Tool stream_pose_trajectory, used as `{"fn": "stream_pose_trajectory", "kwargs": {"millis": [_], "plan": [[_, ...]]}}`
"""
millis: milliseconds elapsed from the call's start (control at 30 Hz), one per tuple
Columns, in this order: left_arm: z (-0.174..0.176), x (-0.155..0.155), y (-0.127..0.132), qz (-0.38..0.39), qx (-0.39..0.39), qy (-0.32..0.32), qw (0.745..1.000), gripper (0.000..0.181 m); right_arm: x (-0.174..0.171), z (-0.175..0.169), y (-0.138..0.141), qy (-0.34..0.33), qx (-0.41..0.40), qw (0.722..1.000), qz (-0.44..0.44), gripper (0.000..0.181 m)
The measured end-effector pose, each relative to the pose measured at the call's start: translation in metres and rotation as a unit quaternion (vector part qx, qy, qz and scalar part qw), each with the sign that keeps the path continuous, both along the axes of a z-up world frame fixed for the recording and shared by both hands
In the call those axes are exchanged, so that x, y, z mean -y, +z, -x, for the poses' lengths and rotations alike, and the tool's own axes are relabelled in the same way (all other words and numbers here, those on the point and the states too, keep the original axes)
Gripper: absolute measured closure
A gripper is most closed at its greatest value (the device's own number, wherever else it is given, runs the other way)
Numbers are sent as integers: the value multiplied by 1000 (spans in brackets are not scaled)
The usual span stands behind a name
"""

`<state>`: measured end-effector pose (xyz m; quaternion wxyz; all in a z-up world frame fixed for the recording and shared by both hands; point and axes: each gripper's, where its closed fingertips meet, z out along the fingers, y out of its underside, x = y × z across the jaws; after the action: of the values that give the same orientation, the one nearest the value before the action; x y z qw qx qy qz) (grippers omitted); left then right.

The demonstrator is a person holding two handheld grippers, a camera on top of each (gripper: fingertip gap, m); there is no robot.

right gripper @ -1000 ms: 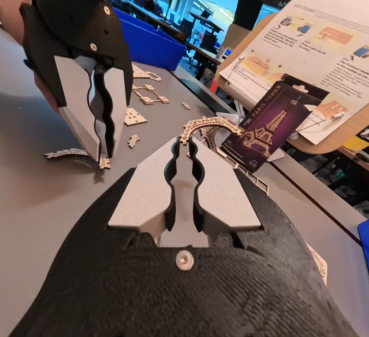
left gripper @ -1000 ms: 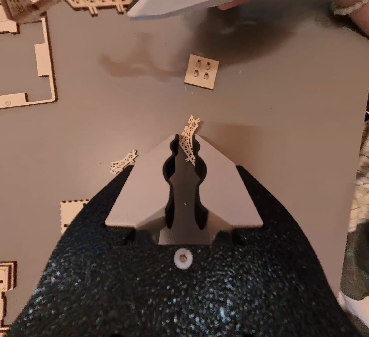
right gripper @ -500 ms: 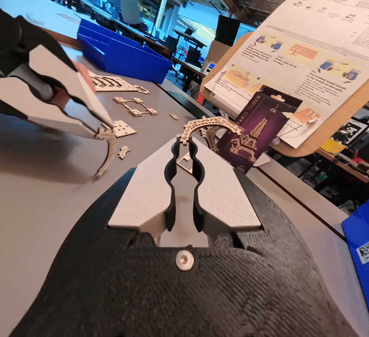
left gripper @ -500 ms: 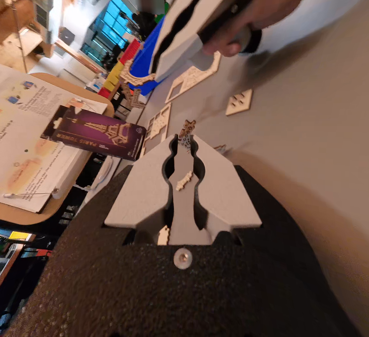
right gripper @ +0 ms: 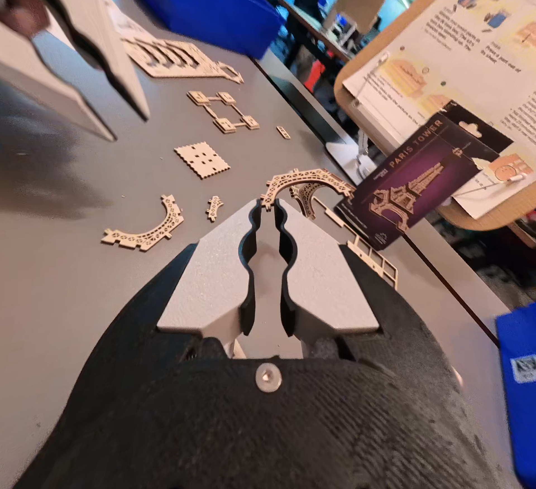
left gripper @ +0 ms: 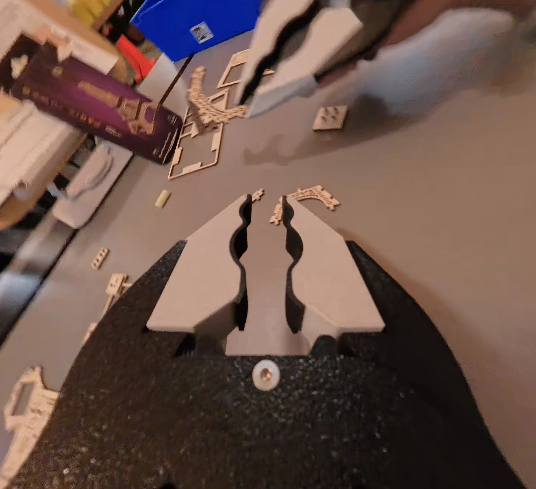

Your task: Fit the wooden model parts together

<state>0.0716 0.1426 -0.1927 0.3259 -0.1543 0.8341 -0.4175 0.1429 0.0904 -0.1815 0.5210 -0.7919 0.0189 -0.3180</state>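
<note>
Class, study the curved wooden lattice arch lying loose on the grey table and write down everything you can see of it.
The curved wooden lattice arch is a thin, flat, pale piece cut through with fine truss openings, with small tabs along its edges and stepped, blocky ends. It lies flat on the grey table, bowed like a quarter ring. No gripper touches it. A small wooden lattice strip lies close beside it, apart.

Your right gripper [right gripper: 267, 205] pinches one foot of a lattice arch assembly [right gripper: 304, 185] between its nearly closed tips, the arch rising clear of the grey table [right gripper: 72, 272]. Your left gripper [right gripper: 127, 124] hangs above the table at upper left, fingers spread, holding nothing. Below it lie a loose curved arch piece [right gripper: 148, 230], a small lattice strut [right gripper: 214, 207] and a toothed square plate [right gripper: 202, 162]. A purple box [right gripper: 420, 182] stands just right of the arch.
</note>
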Motion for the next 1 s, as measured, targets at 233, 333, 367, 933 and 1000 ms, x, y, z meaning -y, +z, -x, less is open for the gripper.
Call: {"fn": "stream_pose_trajectory", "kwargs": {"millis": [233,333,367,933,1000], "plan": [[-32,6,30,240,-224,82,941,164,-17,4,-5,-143,158,968,134,174],[-41,11,25,264,-272,101,920,166,-23,9,-5,-164,239,941,176,175],[-43,11,21,261,-285,109,916,166,-25,10,-3,-169,256,935,179,175],[-43,31,37,474,-399,83,780,173,-33,19,11,-152,421,864,228,175],[-45,29,35,483,-403,91,772,176,-38,25,12,-131,445,856,229,175]]}}
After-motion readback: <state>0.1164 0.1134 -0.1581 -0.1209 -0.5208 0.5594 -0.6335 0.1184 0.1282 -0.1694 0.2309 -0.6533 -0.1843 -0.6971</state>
